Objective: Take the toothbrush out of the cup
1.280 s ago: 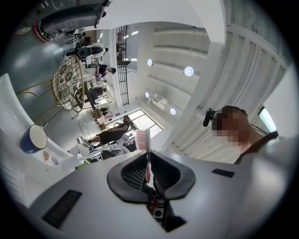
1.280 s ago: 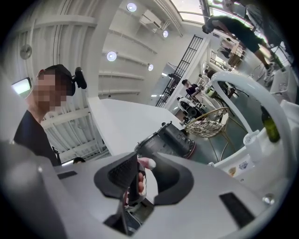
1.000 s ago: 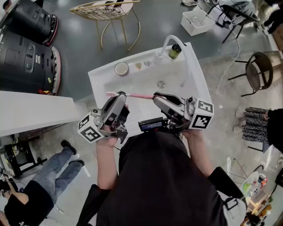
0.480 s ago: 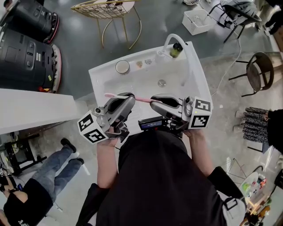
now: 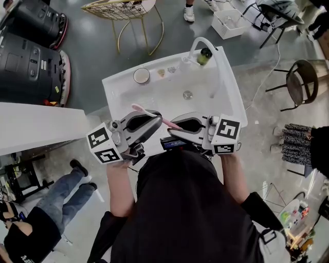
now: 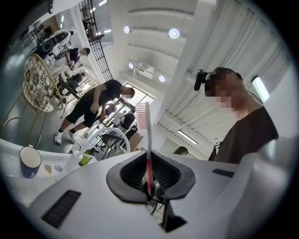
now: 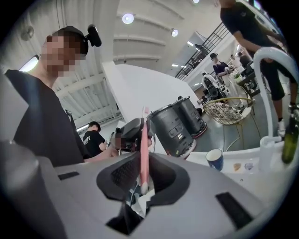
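Note:
A pink toothbrush [image 5: 167, 123] hangs in the air over the front of the white sink [image 5: 115, 87], held between both grippers. My left gripper [image 5: 154, 119] is shut on its neck, so the bristle head [image 6: 141, 114] sticks out past the pads. My right gripper [image 5: 174, 131] holds the handle's end [image 7: 143, 184]. Its jaws have just been opening slightly, but the handle still sits between the pads. The blue cup [image 5: 141, 76] stands empty on the sink's far ledge, well away from both grippers. It also shows in the gripper views, as the cup [image 6: 30, 161] and the cup [image 7: 215, 159].
A white arched tap [image 5: 198, 45] and a green bottle [image 5: 204, 56] stand at the sink's far right corner. A drain [image 5: 187, 95] lies in the basin. Black machines [image 5: 31, 56] stand to the left, a wire chair [image 5: 123, 13] beyond the sink. Other people stand around.
Both grippers drew back toward the sink's near edge and turned. The toothbrush went from lying level across to slanting, bristle head up left, still between both grippers.

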The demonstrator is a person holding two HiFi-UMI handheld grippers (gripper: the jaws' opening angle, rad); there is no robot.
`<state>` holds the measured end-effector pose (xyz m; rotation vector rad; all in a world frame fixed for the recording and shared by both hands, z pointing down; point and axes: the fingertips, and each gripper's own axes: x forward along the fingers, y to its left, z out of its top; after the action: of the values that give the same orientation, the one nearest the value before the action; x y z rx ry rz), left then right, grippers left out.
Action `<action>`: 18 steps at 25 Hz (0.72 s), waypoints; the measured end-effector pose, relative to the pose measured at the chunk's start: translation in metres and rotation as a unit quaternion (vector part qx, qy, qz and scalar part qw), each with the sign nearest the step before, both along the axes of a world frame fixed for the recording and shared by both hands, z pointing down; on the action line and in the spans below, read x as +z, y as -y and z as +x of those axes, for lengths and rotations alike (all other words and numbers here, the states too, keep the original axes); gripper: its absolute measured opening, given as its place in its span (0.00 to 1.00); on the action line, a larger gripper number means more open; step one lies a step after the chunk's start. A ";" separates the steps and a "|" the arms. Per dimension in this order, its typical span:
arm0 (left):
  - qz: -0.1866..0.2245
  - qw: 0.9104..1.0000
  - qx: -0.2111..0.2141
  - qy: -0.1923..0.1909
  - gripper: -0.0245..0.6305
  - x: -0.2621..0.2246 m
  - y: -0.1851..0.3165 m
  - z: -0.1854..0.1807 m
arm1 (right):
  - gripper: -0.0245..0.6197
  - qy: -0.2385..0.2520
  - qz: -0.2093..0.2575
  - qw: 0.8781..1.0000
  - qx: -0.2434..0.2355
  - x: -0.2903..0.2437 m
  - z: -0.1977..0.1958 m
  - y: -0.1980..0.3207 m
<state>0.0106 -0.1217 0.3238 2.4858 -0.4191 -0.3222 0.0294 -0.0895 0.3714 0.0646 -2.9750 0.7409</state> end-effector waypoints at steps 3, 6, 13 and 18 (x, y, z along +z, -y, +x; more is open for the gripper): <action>0.009 1.000 0.009 0.007 0.09 -0.001 -0.002 0.003 | 0.13 0.001 -0.006 1.000 -0.007 0.001 0.000 -0.003; 0.015 0.999 0.020 0.024 0.09 0.001 -0.005 0.004 | 0.13 0.004 -0.003 1.000 -0.007 0.001 0.003 -0.002; 0.016 0.999 0.026 0.035 0.09 0.003 -0.004 0.005 | 0.13 0.008 0.001 1.000 -0.013 0.000 0.002 -0.002; 0.032 0.999 0.017 0.027 0.09 -0.004 -0.003 0.011 | 0.12 0.021 -0.015 1.000 -0.015 -0.002 -0.001 -0.003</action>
<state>0.0220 -0.1190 0.3201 2.5663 -0.3943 -0.2587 0.0282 -0.0867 0.3695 0.0040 -2.9962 0.7941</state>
